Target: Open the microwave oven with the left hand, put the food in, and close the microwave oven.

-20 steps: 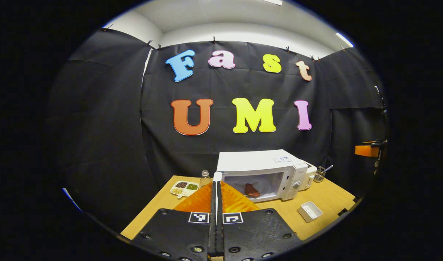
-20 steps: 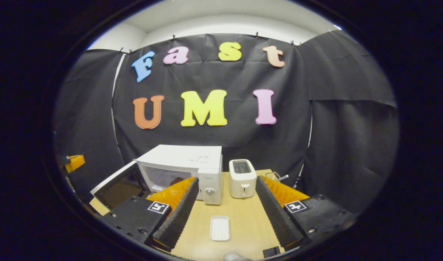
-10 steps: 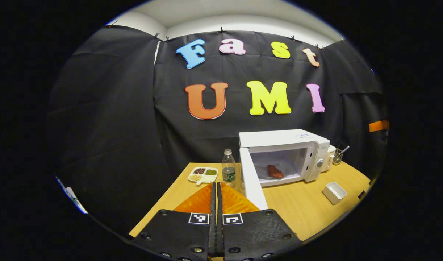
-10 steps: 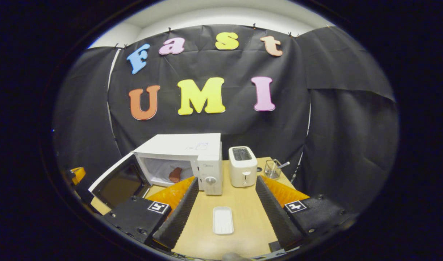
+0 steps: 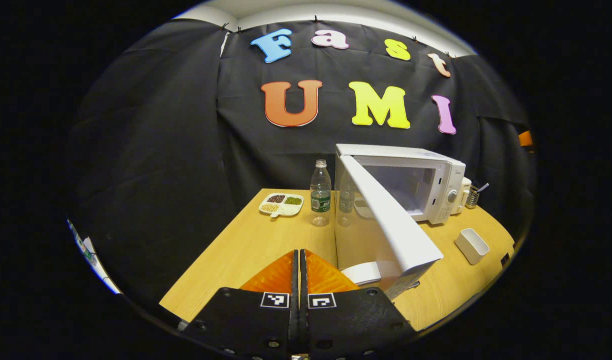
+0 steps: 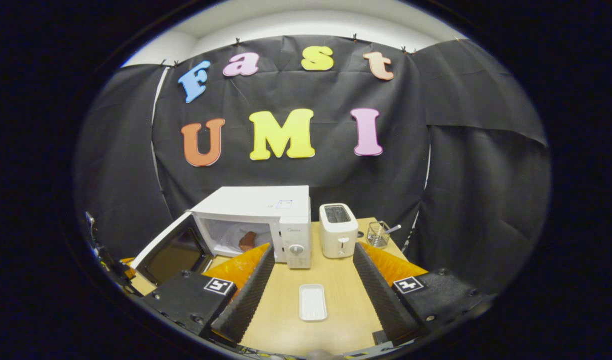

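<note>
The wooden table (image 6: 331, 285) carries everything, with the appliances ranged along its back edge against the cloth wall, which leaves the front half free for the two hands to work. The white microwave oven (image 6: 265, 210) sits at the back with its control panel facing forward. Its door (image 5: 386, 220) hangs swung out toward the near edge, likely left wide so that the cavity stays reachable. The food (image 6: 246, 240), a reddish-brown piece, already lies inside the cavity, so by my reading only the closing is left.

A white toaster (image 6: 338, 230) stands just beside the oven on its panel side, and a small wire holder (image 6: 377, 234) with a utensil sits near it. On the oven's hinge side stand a clear water bottle (image 5: 321, 192) and a divided dish of beans (image 5: 280, 205), clear of the door's swing. A small empty white tray (image 6: 313, 301) lies out front on the bare wood, probably where the food came from.

The left gripper (image 5: 299, 280) has its fingers pressed together with nothing between them, and it sits just beside the door's free end, well placed to push it. The right gripper (image 6: 311, 285) is spread wide and empty, hovering over the tray.
</note>
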A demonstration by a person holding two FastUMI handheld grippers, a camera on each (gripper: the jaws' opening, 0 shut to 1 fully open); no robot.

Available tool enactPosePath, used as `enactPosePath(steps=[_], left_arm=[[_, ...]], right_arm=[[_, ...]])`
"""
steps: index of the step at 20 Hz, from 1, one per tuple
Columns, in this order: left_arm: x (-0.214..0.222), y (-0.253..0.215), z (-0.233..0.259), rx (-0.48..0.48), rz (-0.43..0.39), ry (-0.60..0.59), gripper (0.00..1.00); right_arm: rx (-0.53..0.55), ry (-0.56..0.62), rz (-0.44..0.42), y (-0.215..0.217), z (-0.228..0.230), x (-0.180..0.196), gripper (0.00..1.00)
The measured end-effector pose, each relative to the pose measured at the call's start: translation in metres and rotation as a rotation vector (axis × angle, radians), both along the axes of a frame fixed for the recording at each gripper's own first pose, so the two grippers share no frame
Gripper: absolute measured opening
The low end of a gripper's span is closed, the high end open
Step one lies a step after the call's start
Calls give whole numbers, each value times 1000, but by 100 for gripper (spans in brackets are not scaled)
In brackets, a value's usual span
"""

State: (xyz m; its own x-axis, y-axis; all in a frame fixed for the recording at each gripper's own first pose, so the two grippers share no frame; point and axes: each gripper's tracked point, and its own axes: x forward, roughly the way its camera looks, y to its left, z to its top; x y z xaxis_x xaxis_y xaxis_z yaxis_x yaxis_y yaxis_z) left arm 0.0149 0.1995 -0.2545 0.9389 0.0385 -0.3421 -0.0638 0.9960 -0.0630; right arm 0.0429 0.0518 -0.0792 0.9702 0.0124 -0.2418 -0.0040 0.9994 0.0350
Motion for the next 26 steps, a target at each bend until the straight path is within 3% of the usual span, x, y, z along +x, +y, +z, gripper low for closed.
enactPosePath(steps=[1, 2, 5, 6, 7, 14, 15, 16, 17, 18, 19, 26], left_arm=[[-1, -5, -2, -1, -9, 6, 0], [-2, -11, 0, 0, -20, 1, 0], [-2, -39, -2, -12, -70, -1, 0], [-2, -49, -7, -17, -86, 10, 0], [-1, -58, -8, -24, -100, 10, 0], [20, -134, -4, -49, -209, 6, 0], [25, -145, -4, -52, -223, 6, 0], [29, -156, -1, -54, -238, 3, 0], [34, -167, 1, -56, -256, 1, 0], [38, -179, 1, -59, -276, -1, 0], [42, -190, 0, -57, -293, 0, 0], [75, -250, -7, -43, -391, 4, 0]], right_arm=[[-3, 2, 0, 0, 1, -1, 91], [-7, 2, 1, 0, 1, -1, 100], [-12, 26, 6, -5, -4, -3, 100], [-12, 28, 6, -7, -4, -3, 91], [-13, 31, 5, -10, -5, -3, 100], [-15, 45, -10, -41, -6, -3, 100], [-14, 47, -18, -48, -7, -1, 90], [-7, 51, -26, -56, -7, -1, 100], [-4, 54, -33, -62, -7, 0, 91], [-2, 53, -43, -69, -7, 0, 91], [-4, 55, -48, -74, -7, -1, 100], [-13, 77, -92, -109, -13, 1, 100]])
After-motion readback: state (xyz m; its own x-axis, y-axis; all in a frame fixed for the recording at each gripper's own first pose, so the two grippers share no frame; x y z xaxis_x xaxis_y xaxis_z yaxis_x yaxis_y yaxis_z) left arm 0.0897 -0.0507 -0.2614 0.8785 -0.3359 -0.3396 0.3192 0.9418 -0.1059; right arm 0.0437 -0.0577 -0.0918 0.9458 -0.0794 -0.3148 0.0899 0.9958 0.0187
